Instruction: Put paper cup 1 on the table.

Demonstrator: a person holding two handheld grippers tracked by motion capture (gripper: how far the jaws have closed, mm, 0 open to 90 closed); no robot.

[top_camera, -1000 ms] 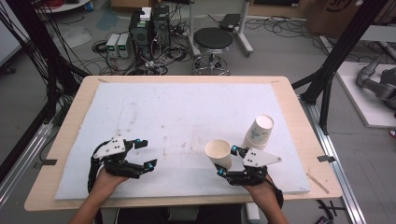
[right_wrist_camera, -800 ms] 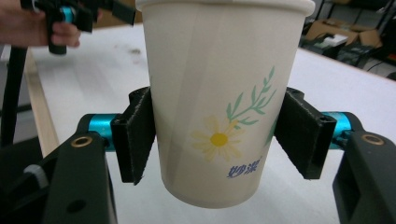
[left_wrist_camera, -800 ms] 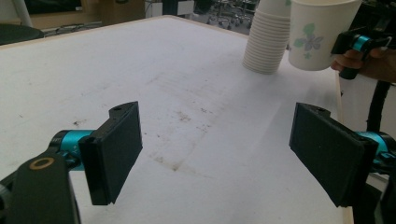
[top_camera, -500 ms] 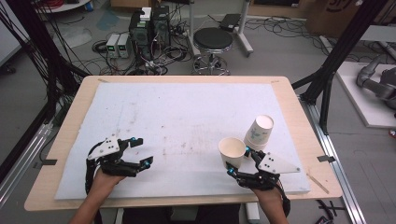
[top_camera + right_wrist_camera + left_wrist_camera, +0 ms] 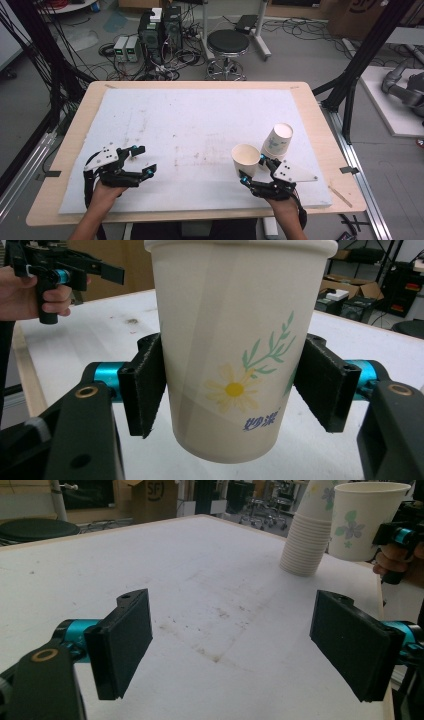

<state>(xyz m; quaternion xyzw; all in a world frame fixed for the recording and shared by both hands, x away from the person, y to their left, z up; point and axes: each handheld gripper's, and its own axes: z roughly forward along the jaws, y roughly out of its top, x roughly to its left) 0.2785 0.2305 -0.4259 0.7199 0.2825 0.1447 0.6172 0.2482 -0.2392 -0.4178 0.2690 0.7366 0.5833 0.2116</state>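
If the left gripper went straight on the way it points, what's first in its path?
Probably bare table for a stretch. The cup stack stands right of centre in the left gripper view, so it would likely pass beside it; depth is unclear.

White paper cup [image 5: 235, 350] printed with a daisy and green leaves, held upright and lifted off the table between the right gripper's [image 5: 256, 173] pads, mouth open upward, stack of matching cups [image 5: 276, 142] leaning just beyond that gripper
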